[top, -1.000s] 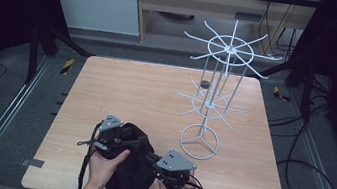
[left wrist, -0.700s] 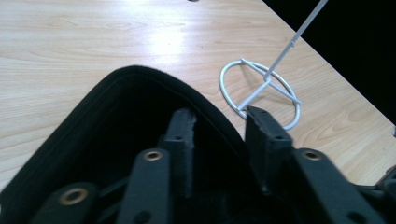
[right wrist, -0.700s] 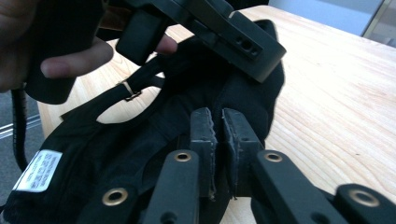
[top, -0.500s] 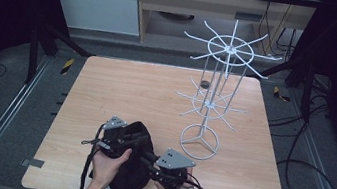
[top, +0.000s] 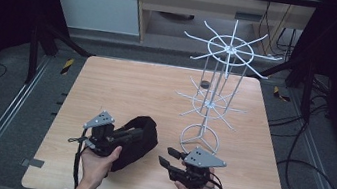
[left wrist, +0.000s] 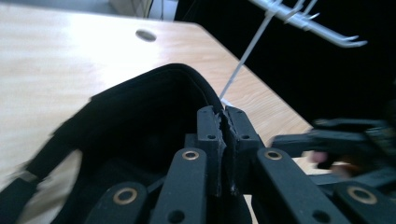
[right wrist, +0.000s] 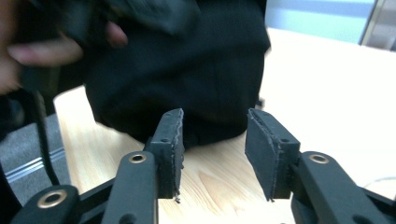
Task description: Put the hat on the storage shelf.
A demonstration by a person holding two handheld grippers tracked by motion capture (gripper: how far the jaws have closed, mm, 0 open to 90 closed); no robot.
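Right gripper has pulled away from the black bag since a second ago; left gripper stays clamped on it.

Bag lies near the front of the worktop, left jaws pinched shut on its rim. Right jaws stand open, empty, pointing at the bag. Risk: thin fabric slipping free, or a lift snagging the wire rack nearby. Both hands low, palms under grippers.

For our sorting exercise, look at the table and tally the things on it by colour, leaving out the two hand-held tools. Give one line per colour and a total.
Black: 2, the fabric bag and a small round object beyond the rack
White: 1, the wire display rack
Total: 3
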